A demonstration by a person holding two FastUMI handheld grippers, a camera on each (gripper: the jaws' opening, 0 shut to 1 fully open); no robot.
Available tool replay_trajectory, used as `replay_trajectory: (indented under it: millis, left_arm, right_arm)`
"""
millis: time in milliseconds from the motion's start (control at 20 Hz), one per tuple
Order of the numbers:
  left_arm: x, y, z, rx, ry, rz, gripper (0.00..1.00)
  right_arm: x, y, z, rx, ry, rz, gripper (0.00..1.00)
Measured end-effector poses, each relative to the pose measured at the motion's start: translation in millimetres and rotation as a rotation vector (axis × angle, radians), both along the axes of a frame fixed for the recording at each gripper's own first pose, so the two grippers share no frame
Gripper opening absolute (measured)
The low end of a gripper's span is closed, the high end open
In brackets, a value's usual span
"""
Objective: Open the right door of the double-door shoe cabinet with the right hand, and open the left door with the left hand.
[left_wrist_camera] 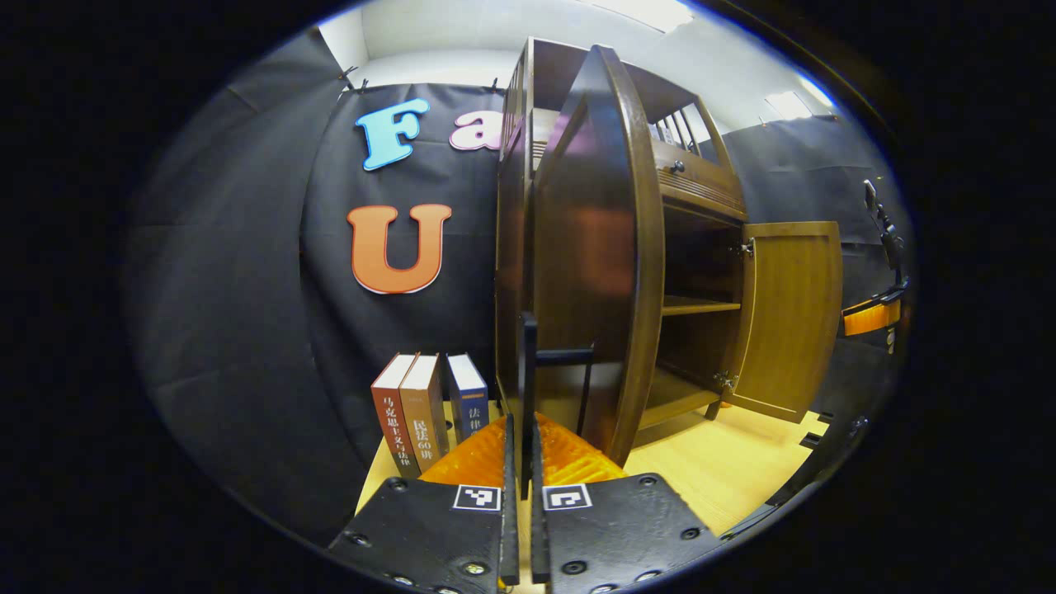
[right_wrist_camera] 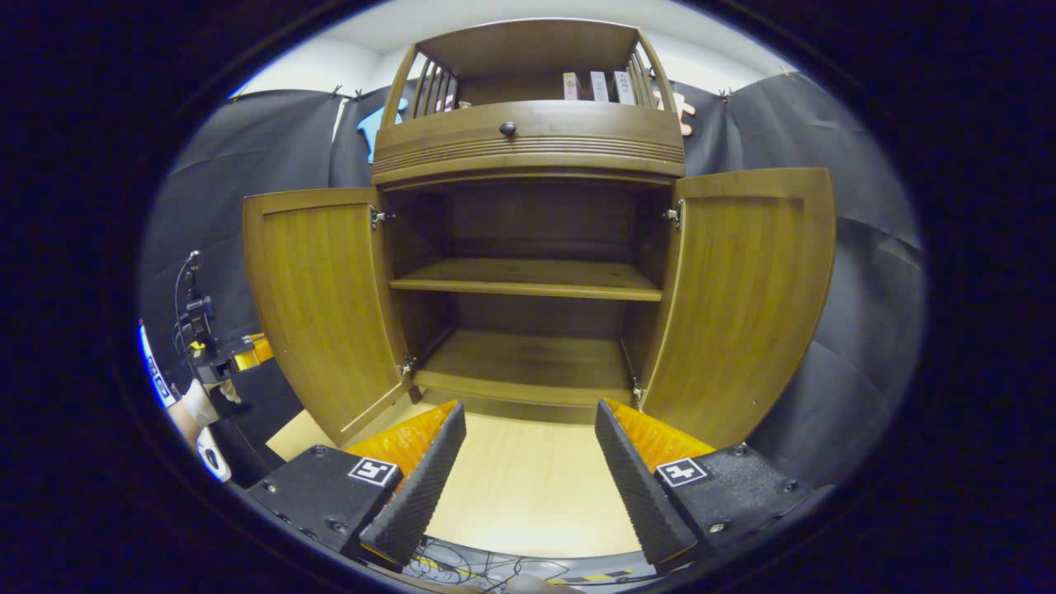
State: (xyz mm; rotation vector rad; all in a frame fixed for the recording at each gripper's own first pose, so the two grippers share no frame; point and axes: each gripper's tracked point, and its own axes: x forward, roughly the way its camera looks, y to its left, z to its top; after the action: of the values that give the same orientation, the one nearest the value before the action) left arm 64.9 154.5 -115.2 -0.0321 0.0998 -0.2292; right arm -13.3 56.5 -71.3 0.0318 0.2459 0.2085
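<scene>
Shoe cabinet [right_wrist_camera: 528, 280] with both doors wide; left jaws pinching left door's handle [left_wrist_camera: 528, 363], right jaws spread.

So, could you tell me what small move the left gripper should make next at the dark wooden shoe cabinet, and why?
Probably open the left gripper and draw back. It looks closed on the thin black door handle, and the brown wooden left door already stands wide open, as does the right door; the right gripper is open.
</scene>
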Motion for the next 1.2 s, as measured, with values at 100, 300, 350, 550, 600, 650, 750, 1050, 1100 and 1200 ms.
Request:
replay_trajectory:
  millis: [100,300,350,550,600,650,750,1050,1100,1200]
  left_arm:
    - [-15.7,5.9,-2.9,-0.026,0.021,0.025,0.18]
    - [-51.4,17.5,-4.8,-0.003,0.028,0.126,0.7]
    - [-61.0,17.4,-4.5,0.011,0.037,0.155,0.83]
    - [-96.9,-8.5,-0.4,-0.001,0.085,0.235,0.95]
    - [-104.2,-19.8,5.1,-0.009,0.086,0.246,0.95]
    - [-110.1,-30.0,10.9,-0.006,0.083,0.258,0.95]
    - [-120.8,-49.1,28.2,0.019,0.061,0.289,0.95]
    - [-117.7,-107.2,93.4,0.065,-0.013,0.355,0.95]
    - [-113.9,-117.5,103.1,0.069,-0.023,0.353,0.95]
    - [-107.1,-143.9,113.6,0.055,-0.037,0.336,0.95]
  right_arm:
    - [2.2,-2.2,-0.4,0.02,0.003,0.011,0.99]
    - [5.7,-9.5,2.6,0.006,-0.016,0.05,0.99]
    - [4.1,-11.3,3.1,0.002,-0.019,0.066,0.99]
    - [2.0,-27.6,3.4,-0.026,-0.023,0.105,0.99]
    - [-0.8,-32.2,5.3,-0.024,-0.027,0.114,0.99]
    - [-1.9,-38.1,8.0,-0.023,-0.034,0.116,0.99]
    - [-3.6,-45.6,9.3,-0.017,-0.037,0.127,0.99]
    - [-8.0,-70.2,23.1,0.022,-0.075,0.122,0.99]
    - [-8.6,-74.9,26.0,0.029,-0.081,0.114,0.99]
    - [-7.7,-86.7,33.1,0.042,-0.096,0.091,0.99]
